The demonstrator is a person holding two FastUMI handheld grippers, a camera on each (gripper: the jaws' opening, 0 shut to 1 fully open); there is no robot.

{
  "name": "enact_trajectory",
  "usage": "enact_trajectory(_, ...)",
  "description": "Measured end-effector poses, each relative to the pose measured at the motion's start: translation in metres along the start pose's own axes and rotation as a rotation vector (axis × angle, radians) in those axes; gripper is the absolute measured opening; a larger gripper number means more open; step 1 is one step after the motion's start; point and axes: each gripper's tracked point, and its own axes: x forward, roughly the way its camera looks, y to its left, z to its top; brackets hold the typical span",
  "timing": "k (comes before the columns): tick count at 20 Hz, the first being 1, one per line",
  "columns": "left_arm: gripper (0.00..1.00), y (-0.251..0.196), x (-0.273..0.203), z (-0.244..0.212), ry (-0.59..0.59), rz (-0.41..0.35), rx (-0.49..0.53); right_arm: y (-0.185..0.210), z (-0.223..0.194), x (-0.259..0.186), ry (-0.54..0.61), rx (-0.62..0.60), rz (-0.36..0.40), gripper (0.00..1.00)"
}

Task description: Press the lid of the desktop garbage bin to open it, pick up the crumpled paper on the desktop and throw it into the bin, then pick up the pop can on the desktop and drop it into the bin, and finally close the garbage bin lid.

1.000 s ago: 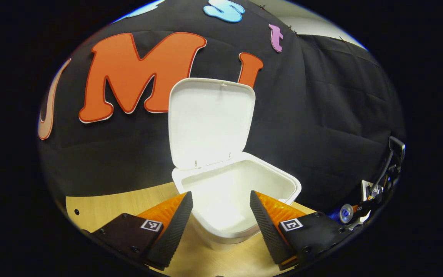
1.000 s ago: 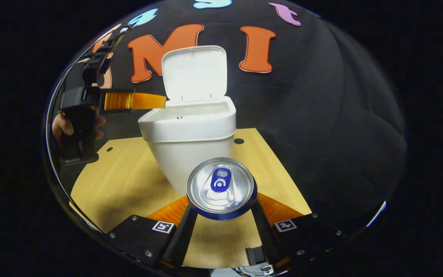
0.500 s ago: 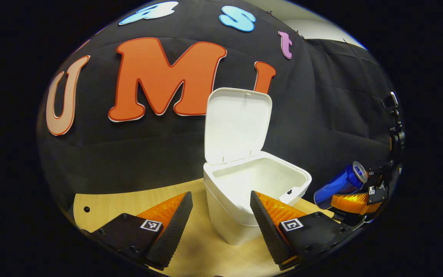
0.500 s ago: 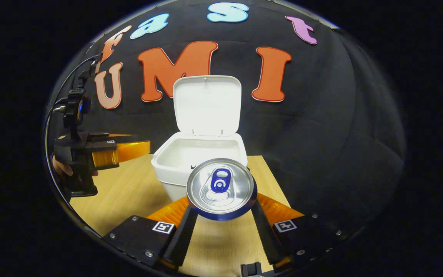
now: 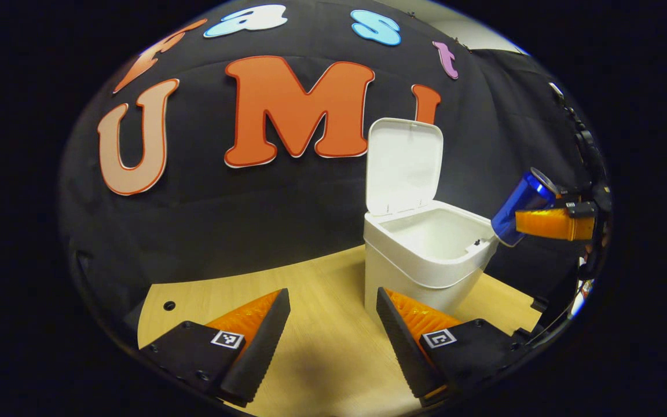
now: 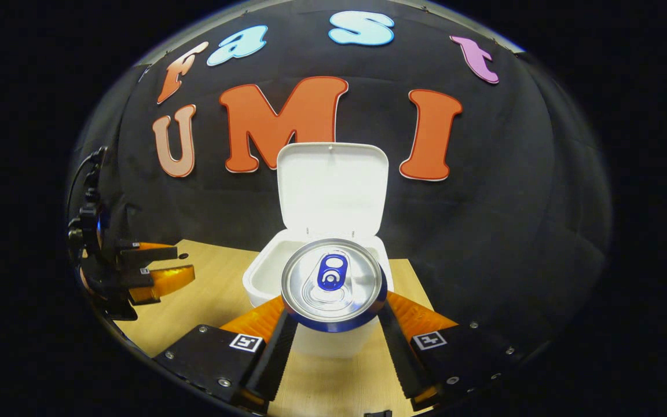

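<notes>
Both views were lit brightly and evenly from above, and focus was kept sharp across the centre. The inside of the white bin (image 5: 429,234) and its raised lid (image 6: 332,185) were nearly washed out, with little surface detail left. Soft highlights were thrown off the silver top of the pop can (image 6: 332,282) in the right gripper view. A diffuse dark shadow was cast on the wooden table (image 5: 322,278) between the left gripper (image 5: 333,339) fingers. Strong fisheye bending was seen toward the rims, where the table edge was curved, light fell off into darkness, and the distant right gripper (image 5: 553,223) was rendered compressed and slightly smeared.
</notes>
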Motion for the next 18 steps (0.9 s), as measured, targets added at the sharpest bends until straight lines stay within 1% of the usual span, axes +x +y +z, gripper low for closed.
enact_trajectory(4,0.96,0.022,-0.025,-0.005,-0.015,0.071,0.008,0.008,0.021,0.015,-0.026,-0.026,0.029,0.79)
enact_trajectory(6,0.96,0.035,-0.038,-0.004,-0.034,0.112,0.019,0.012,0.025,0.023,-0.032,-0.048,0.04,0.79)
enact_trajectory(9,0.96,0.063,-0.073,-0.013,-0.053,0.175,0.017,0.018,0.026,0.036,-0.024,-0.051,0.053,0.79)
enact_trajectory(14,0.96,0.095,-0.107,-0.037,-0.03,0.265,-0.033,0.023,0.018,0.057,-0.003,-0.059,0.051,0.79)
enact_trajectory(18,0.96,0.11,-0.119,-0.052,-0.008,0.305,-0.063,0.029,0.001,0.071,0.039,-0.051,0.059,0.8)
